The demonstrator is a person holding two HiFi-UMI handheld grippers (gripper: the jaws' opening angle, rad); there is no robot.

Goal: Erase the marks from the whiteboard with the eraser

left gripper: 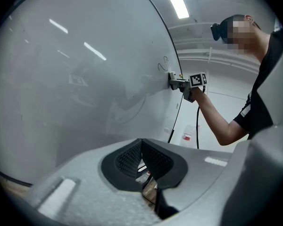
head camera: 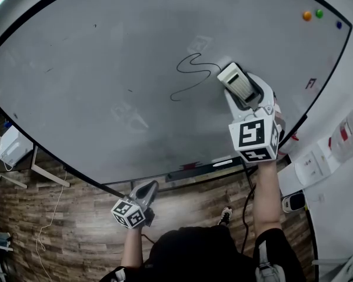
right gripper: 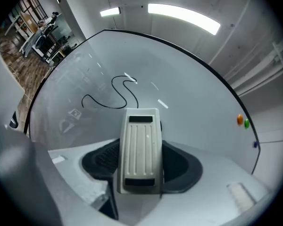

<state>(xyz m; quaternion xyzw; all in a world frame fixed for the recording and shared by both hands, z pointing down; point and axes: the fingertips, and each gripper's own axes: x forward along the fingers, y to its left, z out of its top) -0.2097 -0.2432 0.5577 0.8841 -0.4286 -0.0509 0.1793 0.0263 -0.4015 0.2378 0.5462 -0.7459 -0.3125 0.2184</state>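
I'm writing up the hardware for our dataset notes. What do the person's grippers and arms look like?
The left gripper and right gripper are both light grey moulded shells with black textured pads. Each carries a white cube printed with black square markers. A black cable hangs from the right one. The person wears black short sleeves.

Bright, even indoor light, cast from above. Ceiling light strips (right gripper: 184, 18) are recorded along the top of the right gripper view; another is seen at top centre of the left gripper view. Short white glare streaks are thrown on the whiteboard (head camera: 106, 69), clearest at upper left of the left gripper view. Shadows are kept soft and faint. Heavy fisheye bending and black corners are noted in all views. The near foreground at the lower edge is rendered soft.
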